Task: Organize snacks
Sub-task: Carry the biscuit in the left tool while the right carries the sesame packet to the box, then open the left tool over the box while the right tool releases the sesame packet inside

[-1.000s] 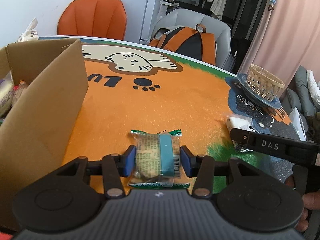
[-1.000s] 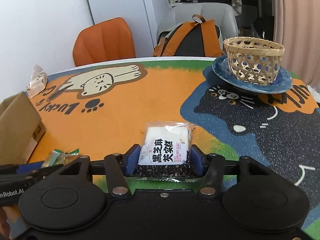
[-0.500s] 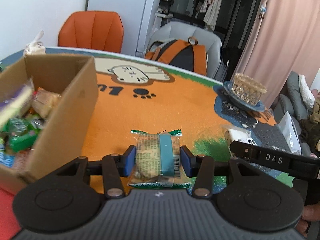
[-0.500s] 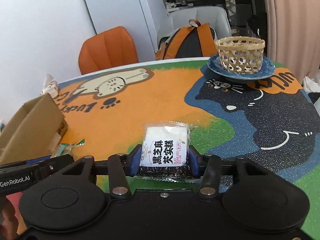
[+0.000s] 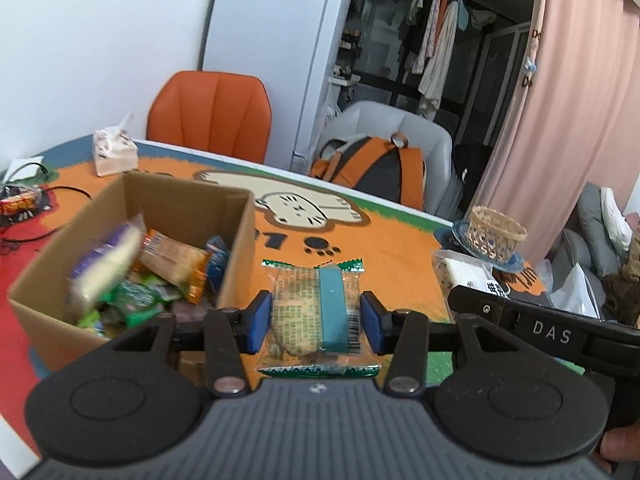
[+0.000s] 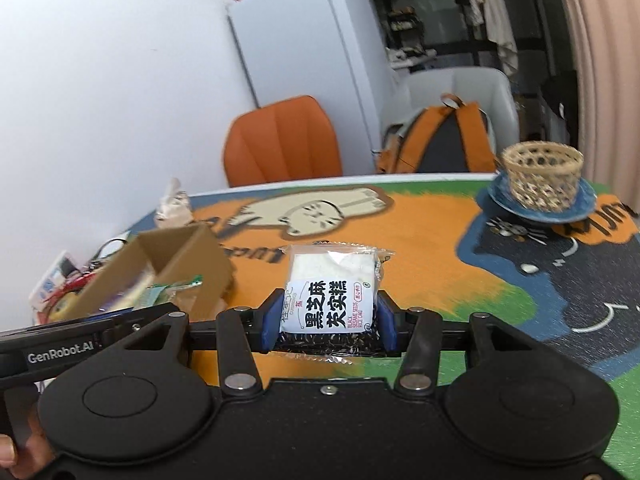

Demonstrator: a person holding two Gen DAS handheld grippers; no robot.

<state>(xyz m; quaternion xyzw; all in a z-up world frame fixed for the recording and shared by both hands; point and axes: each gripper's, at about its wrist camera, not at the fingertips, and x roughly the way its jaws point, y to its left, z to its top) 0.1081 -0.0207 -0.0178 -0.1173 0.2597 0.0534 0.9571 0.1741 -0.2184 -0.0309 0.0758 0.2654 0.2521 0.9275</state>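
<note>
Two handheld grippers hang above a round table covered in a bright cat-print cloth, each carrying one wrapped snack. The left gripper has its blue pads pressed against both sides of a clear-wrapped biscuit packet with a teal band and green crimped ends — the packet is clear of the tabletop, just right of an open cardboard box. That box sits at the left of the table and already holds a jumble of wrapped snacks, some blurred beyond reading.

The right gripper pinches a white-and-black sesame rice cake packet between its pads, likewise lifted off the cloth. In the right wrist view the box lies to the left and somewhat farther off, with the left gripper's black body crossing the near left edge; a fingertip shows at the lower left corner.

At the far right of the table a woven basket stands on a blue plate. A tissue pack rests at the far left edge. Beyond the table — an orange chair and a grey chair bearing an orange-and-grey backpack, with a white fridge against the wall.
</note>
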